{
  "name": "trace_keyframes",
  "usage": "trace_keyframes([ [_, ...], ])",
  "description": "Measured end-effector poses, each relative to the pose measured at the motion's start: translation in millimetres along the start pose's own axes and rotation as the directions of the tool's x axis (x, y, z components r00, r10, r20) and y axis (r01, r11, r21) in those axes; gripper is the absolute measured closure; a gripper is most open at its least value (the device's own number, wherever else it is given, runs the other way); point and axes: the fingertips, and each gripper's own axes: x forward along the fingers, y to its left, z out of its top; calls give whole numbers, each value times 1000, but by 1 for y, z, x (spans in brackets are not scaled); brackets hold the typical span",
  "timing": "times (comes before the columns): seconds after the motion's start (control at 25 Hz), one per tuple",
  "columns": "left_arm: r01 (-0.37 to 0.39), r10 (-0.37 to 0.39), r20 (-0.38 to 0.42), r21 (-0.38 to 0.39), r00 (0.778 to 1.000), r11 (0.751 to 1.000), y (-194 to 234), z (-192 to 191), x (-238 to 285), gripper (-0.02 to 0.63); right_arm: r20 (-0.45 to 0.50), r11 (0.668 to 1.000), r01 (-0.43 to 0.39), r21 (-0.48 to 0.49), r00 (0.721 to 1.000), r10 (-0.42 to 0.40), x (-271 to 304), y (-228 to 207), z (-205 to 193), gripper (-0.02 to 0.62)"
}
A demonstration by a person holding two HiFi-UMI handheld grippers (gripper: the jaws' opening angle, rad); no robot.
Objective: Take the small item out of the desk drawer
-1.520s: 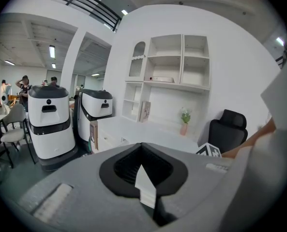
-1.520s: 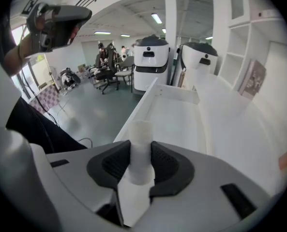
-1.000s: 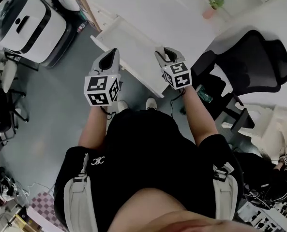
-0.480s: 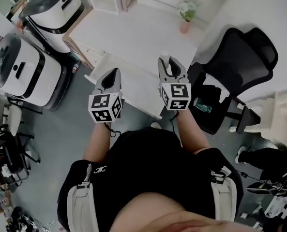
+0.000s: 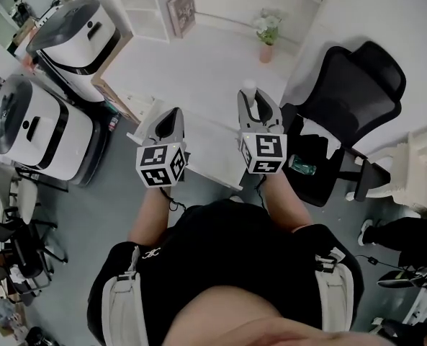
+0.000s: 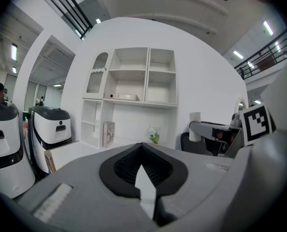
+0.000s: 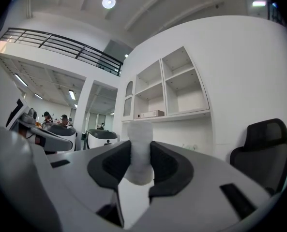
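Since a second ago both my grippers have come up off the open drawer. The right one has carried the small white item with it. My head has lifted too, so more of the bench shows beyond them.

My forearms reach straight out from my body, side by side. The marker cubes face me and the jaws point towards the wall. The right gripper is a little farther forward than the left gripper.

The drawer lies pulled out below and between the two grippers. The white bench runs on ahead of them. Beyond the right gripper stands a potted plant, and beyond the left gripper a picture frame leans at the back. Open white shelves are on the wall ahead. A black office chair is off to the right of the right gripper. Two white-and-black machines stand on the grey floor to the left of the left gripper.

The left gripper has its pads closed tip to tip with nothing between them. The right gripper is clamped on the small white item, which stands upright between its pads, its rounded top above them.
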Motion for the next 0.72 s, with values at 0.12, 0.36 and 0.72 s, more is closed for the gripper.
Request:
trace_keyframes([
  [0.12,-1,1,-2,-8,1000,1000,2,0,3,592,3,1000,-1,2,1000,1,1,0,0,480],
  [0.36,-6,6,-1,-19,1000,1000,-1,-1,1,592,-2,1000,-8,6,1000,8,-5,0,0,480],
  [0.72,-4,4,12,-11,1000,1000,-5,2,0,592,-9,1000,-15,18,1000,15,-7,2,-3,480],
])
